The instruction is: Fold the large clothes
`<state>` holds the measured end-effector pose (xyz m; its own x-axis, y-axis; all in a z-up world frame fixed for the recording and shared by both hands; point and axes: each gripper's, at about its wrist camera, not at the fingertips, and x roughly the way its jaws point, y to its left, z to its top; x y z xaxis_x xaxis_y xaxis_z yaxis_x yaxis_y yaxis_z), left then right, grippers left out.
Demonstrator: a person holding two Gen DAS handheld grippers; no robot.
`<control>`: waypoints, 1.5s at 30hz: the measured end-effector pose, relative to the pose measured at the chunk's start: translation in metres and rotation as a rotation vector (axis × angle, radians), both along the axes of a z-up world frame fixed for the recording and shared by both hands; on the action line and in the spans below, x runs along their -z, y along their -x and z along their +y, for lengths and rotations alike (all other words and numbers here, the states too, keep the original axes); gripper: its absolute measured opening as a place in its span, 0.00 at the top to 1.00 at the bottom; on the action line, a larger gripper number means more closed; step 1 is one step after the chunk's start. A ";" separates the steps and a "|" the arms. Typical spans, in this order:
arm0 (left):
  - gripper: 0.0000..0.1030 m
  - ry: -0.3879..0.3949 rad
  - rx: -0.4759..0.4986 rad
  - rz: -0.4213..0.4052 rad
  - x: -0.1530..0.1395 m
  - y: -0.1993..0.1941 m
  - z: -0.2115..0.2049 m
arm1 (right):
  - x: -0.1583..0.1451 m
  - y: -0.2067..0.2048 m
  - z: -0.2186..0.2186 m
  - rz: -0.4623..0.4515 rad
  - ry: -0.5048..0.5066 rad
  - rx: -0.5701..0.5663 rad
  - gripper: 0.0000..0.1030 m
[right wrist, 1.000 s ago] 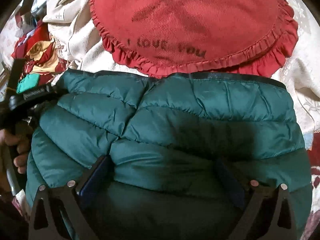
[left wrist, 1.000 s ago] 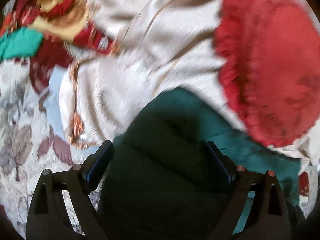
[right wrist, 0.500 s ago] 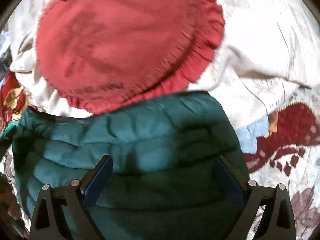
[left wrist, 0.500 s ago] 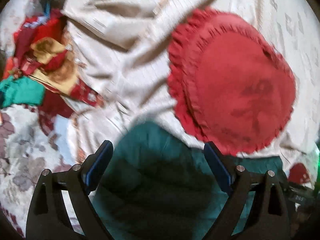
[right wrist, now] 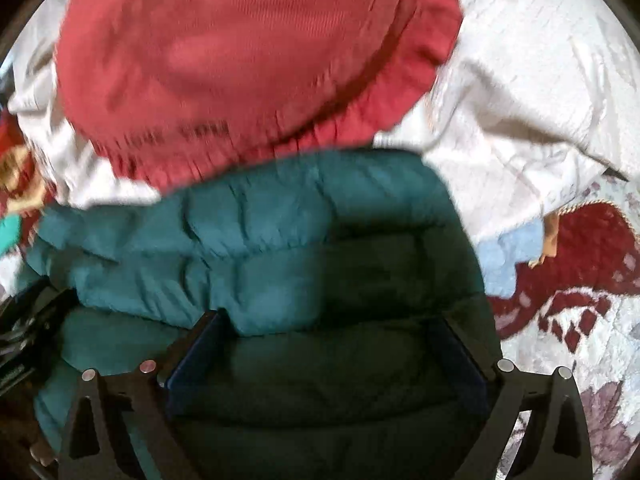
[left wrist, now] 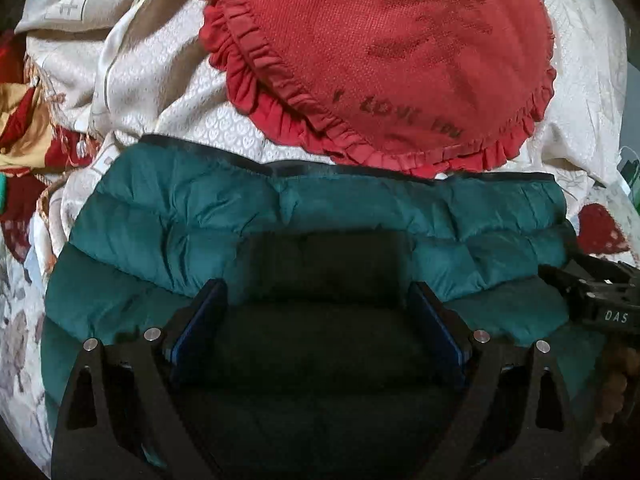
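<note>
- Plainly, a dark green quilted puffer jacket (left wrist: 280, 216) lies across a bed covered by a cream patterned bedspread (left wrist: 168, 92), its black-trimmed edge toward the red cushion.
- A red heart-shaped cushion (left wrist: 392, 52) with a ruffled border and the words "I love you" rests on the bedspread just beyond the jacket, its frill touching the jacket's trimmed edge.
- The left gripper (left wrist: 318, 292) hangs over the jacket's middle with its blue-padded fingers (left wrist: 208, 312) spread wide; nothing sits between them but the fabric below.
- The right gripper (right wrist: 334, 330) is over the jacket's right end (right wrist: 280, 240), its jaws also wide apart; this view is blurred.
- In the left wrist view the right gripper's black body (left wrist: 600, 300) shows at the jacket's right edge.
- A red and gold patterned cloth (left wrist: 24, 136) lies bunched at the bedspread's left edge.
- A floral quilt in maroon and white (right wrist: 580, 300) shows past the jacket's right end, with a pale blue cloth (right wrist: 504, 256) beside it.
</note>
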<state>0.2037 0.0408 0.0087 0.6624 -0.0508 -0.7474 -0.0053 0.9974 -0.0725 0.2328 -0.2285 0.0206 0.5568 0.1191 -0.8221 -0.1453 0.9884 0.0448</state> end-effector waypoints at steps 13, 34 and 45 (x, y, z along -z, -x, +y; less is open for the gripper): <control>0.04 -0.048 -0.001 -0.017 0.010 -0.001 -0.010 | 0.008 -0.003 -0.002 -0.028 0.019 -0.011 0.00; 0.04 0.142 -0.266 -0.061 -0.046 0.051 0.126 | -0.073 0.081 -0.010 -0.240 -0.112 -0.082 0.00; 0.03 0.244 -0.272 0.101 -0.002 0.039 0.170 | -0.013 0.071 -0.005 0.022 -0.012 -0.158 0.00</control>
